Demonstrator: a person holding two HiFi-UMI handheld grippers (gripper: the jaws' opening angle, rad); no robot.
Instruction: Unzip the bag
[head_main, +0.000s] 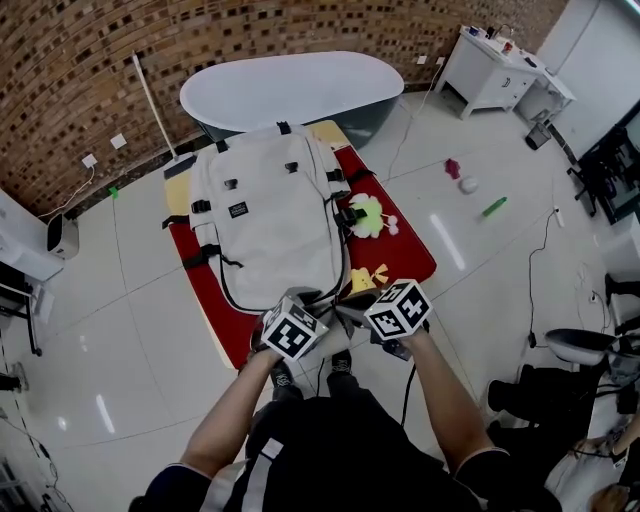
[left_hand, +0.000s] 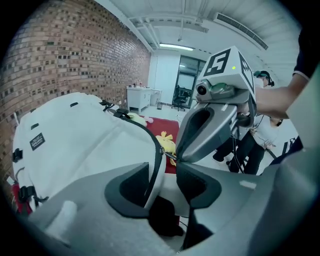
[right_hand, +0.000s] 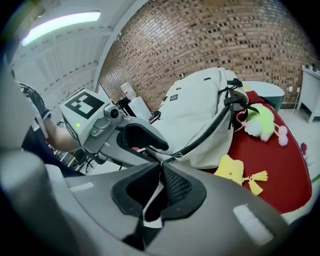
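Here the right gripper (right_hand: 160, 161) pinches the zipper pull (right_hand: 151, 207) between narrow fingers; the left gripper (left_hand: 165, 167) clamps the edge of the bag (head_main: 265, 200). Tugged askew, the thin pull could slip free.

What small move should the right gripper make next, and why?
Probably draw the right gripper slowly along the zipper, away from the left gripper. Its jaws are shut on the pull, the zipper ahead looks closed, and the left gripper clamps the bag edge beside it, which should keep the bag steady.
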